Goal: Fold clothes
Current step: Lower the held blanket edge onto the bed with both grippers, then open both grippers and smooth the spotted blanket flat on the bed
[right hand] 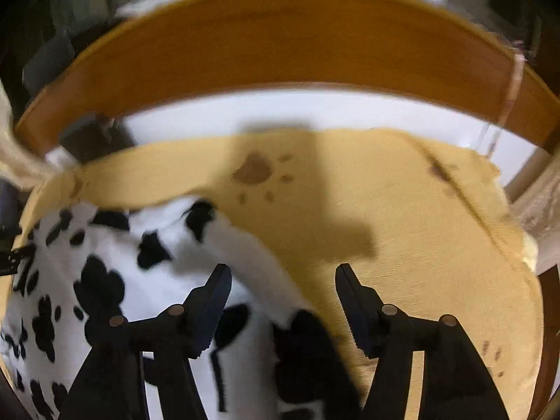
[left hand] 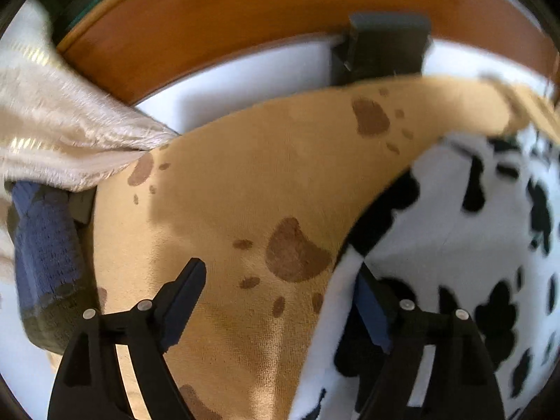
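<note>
Both your tools stand wide over the clothes, gripping nothing.

Your left tool (left hand: 280, 301) gapes above the tan paw-print garment (left hand: 252, 182), which lies spread on the white desk (left hand: 245, 77). Your right tool (right hand: 283, 301) is parted too, over the edge of the black-and-white spotted garment (right hand: 105, 273) lying on the tan one, its pads clear of the cloth.

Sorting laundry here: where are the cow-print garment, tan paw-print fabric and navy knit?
cow-print garment (right hand: 105, 255), right wrist view, white patch.
tan paw-print fabric (left hand: 245, 182), left wrist view, plain middle.
navy knit (left hand: 45, 245), left wrist view, ribbed middle.
</note>
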`<state>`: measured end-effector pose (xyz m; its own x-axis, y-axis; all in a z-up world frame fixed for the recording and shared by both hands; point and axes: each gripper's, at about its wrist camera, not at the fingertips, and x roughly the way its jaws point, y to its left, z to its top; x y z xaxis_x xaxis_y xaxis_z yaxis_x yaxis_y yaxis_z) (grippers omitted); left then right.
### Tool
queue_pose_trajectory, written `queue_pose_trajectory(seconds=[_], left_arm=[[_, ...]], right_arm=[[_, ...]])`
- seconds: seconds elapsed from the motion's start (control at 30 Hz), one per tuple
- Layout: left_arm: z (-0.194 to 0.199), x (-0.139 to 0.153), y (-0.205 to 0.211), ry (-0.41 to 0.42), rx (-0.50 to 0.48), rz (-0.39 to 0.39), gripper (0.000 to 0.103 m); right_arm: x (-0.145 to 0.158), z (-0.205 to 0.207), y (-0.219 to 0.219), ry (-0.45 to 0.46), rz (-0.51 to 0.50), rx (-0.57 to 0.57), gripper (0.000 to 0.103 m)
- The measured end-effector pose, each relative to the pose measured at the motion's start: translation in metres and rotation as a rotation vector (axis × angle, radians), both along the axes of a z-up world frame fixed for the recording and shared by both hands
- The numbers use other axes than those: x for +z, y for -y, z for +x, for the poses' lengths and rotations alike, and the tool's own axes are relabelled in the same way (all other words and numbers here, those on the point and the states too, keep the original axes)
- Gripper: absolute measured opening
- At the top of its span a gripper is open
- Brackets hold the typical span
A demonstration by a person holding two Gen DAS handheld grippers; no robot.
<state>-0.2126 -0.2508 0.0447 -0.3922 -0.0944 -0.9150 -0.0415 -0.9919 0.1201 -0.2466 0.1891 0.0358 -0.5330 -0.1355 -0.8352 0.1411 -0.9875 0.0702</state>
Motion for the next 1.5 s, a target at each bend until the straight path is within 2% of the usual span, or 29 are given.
queue_pose_trajectory(seconds=[0.1,0.17,0.23,0.3,0.37,0.43,0.5,0.6,0.7,0.77,0.9,1.0,1.13,1.27,1.3,1.37,1.43,1.5], left_arm=[[0.002,0.015,0.020,-0.029,0.085,0.143,0.087],[0.005,0.024,0.026,-0.056,0.115,0.198,0.087],[0.008,0.032,0.019,-0.085,0.103,0.171,0.087],[0.007,0.033,0.010,-0.087,0.080,0.107,0.088],[0.003,0.028,0.000,-0.056,0.050,0.024,0.088],[-0.002,0.010,-0.001,-0.005,0.000,-0.069,0.089],[-0.005,-0.006,0.003,0.042,-0.016,-0.116,0.092],[-0.006,-0.007,0.020,0.031,0.028,-0.038,0.099],[-0.007,0.000,0.047,0.008,0.115,0.127,0.103],[-0.007,0.003,0.058,-0.008,0.176,0.191,0.103],[-0.004,0.022,0.061,-0.092,0.245,0.118,0.103],[-0.001,0.033,0.067,-0.112,0.297,0.129,0.103],[0.012,0.048,0.042,-0.151,0.235,0.287,0.103],[0.014,0.044,-0.028,-0.141,0.064,0.364,0.103],[0.012,0.037,-0.047,-0.121,0.030,0.358,0.103],[0.005,0.020,-0.074,-0.099,-0.001,0.294,0.103],[-0.005,0.002,-0.088,-0.090,0.015,0.183,0.103],[-0.017,-0.016,-0.082,-0.089,0.067,0.130,0.103]], right_arm=[[0.024,0.004,-0.023,-0.081,-0.097,-0.096,0.064],[0.040,0.008,-0.026,-0.113,-0.184,-0.093,0.064],[0.048,0.011,-0.012,-0.121,-0.243,-0.033,0.064],[0.049,0.014,0.010,-0.101,-0.232,0.031,0.064],[0.038,0.012,0.032,-0.069,-0.199,0.072,0.064],[0.022,0.010,0.055,-0.032,-0.160,0.100,0.064],[0.000,0.004,0.070,0.016,-0.120,0.098,0.064],[-0.023,-0.005,0.077,0.035,-0.071,0.075,0.064],[-0.024,-0.010,0.082,-0.006,-0.020,0.073,0.064],[-0.024,-0.015,0.084,-0.020,0.011,0.076,0.068],[-0.027,-0.021,0.095,-0.055,0.092,0.075,0.075],[-0.029,-0.024,0.096,-0.076,0.103,0.070,0.080],[-0.032,-0.019,0.093,-0.082,0.107,0.071,0.081],[-0.031,-0.019,0.093,-0.079,0.105,0.068,0.081],[-0.031,-0.018,0.095,-0.079,0.104,0.066,0.081],[-0.032,-0.020,0.095,-0.080,0.106,0.067,0.081],[-0.033,-0.022,0.095,-0.083,0.113,0.067,0.081],[-0.034,-0.025,0.094,-0.087,0.117,0.068,0.081]])
